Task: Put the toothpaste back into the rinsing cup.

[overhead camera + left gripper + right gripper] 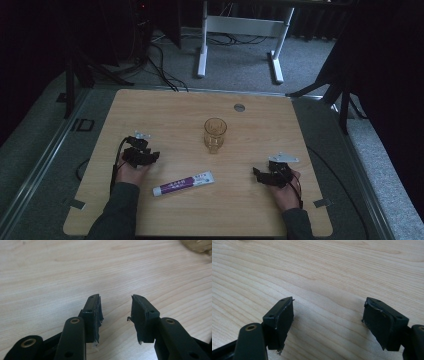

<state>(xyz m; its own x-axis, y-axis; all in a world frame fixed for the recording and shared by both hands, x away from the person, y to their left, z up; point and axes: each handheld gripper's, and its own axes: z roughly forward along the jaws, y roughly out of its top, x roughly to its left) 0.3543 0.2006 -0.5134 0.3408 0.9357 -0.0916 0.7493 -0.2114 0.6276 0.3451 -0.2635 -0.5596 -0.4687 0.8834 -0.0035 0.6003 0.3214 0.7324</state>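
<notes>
Two pairs of black jaws stand apart with nothing between them. In the left gripper view, the left gripper has its jaws spread partway, the worn dark pads facing each other across a gap of bare pale wooden table, gripping nothing; an amber edge of the glass shows at the top right corner of that view. In the right gripper view, the right gripper has its jaws spread wider, again with only wood grain between them and nothing touched.

From the high view, the left gripper sits at the table's left side, held in the person's left hand, and the right gripper sits at the right side in the right hand; both are low over the wood. Between them, nearer the person, lies a white and purple toothpaste tube, flat on the table, just right of the left gripper. A clear amber drinking glass stands upright near the middle of the table, apart from both grippers and beyond the tube.
</notes>
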